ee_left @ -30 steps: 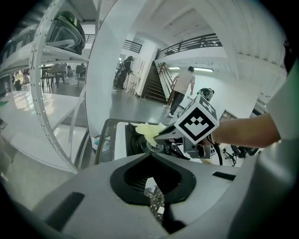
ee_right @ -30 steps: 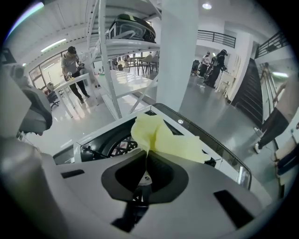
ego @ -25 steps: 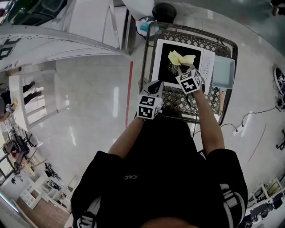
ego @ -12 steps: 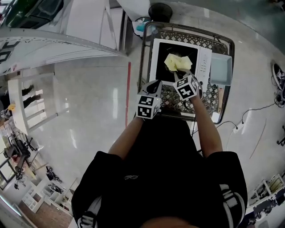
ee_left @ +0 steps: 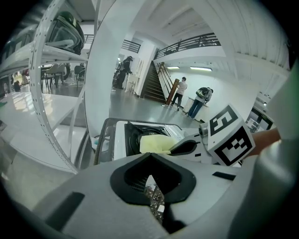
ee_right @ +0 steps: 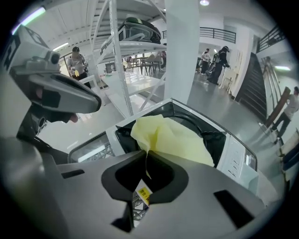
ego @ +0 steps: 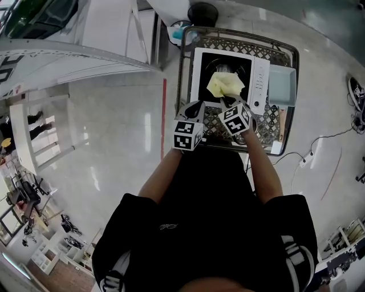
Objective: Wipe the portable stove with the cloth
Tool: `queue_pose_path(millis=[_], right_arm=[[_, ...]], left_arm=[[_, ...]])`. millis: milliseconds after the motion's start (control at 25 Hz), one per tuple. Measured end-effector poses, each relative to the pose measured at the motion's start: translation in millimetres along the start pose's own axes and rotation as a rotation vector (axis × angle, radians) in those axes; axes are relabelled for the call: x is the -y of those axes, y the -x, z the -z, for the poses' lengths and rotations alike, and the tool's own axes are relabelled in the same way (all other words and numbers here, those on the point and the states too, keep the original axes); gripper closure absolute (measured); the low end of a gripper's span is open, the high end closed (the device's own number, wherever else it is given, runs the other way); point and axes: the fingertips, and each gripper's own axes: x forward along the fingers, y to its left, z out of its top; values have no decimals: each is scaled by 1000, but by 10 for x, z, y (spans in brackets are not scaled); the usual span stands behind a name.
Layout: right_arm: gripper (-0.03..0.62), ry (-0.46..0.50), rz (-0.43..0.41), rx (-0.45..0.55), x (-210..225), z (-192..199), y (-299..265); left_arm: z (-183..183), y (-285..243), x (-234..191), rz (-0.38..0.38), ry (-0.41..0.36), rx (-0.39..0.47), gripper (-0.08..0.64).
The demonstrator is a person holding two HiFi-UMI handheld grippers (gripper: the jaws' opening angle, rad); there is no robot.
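Observation:
The white portable stove (ego: 259,77) with a black top lies on a metal lattice table (ego: 274,122). A pale yellow cloth (ego: 224,85) is spread on the stove's black top. My right gripper (ego: 228,100) is shut on the cloth's near edge; the cloth (ee_right: 173,137) fans out from its jaws over the stove (ee_right: 236,156). My left gripper (ego: 197,108) hovers shut and empty at the stove's near left corner. From the left gripper view, the cloth (ee_left: 156,144) and the right gripper's marker cube (ee_left: 229,135) show ahead, with my left gripper (ee_left: 150,169) low in front.
A light blue tray (ego: 282,85) sits to the right of the stove on the table. A dark round bin (ego: 202,12) stands beyond the table. White shelving (ego: 68,57) runs along the left. A cable (ego: 336,137) lies on the floor at right.
My right gripper has dragged the cloth leftward and nearer across the stove top. The left gripper has stayed beside the stove's near left corner.

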Motion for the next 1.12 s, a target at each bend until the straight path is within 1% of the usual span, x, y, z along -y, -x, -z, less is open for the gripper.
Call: queue_pose_path(millis=[200,400,640,1120], right_arm=[[578,14,-9,-2,-136,96,-2],[578,7,-23,-10,-258,197,-6],[578,21,-43,-16,-333,259,-9],[578,-8,-58,-17,-444,325,0]], left_arm=[[28,0,25,1,-4,-3,543],[43,4,53,7,-8,-4,543],[65,-3,70,8,-10,-4,543],[90,9,78,12,-15,-10,543]])
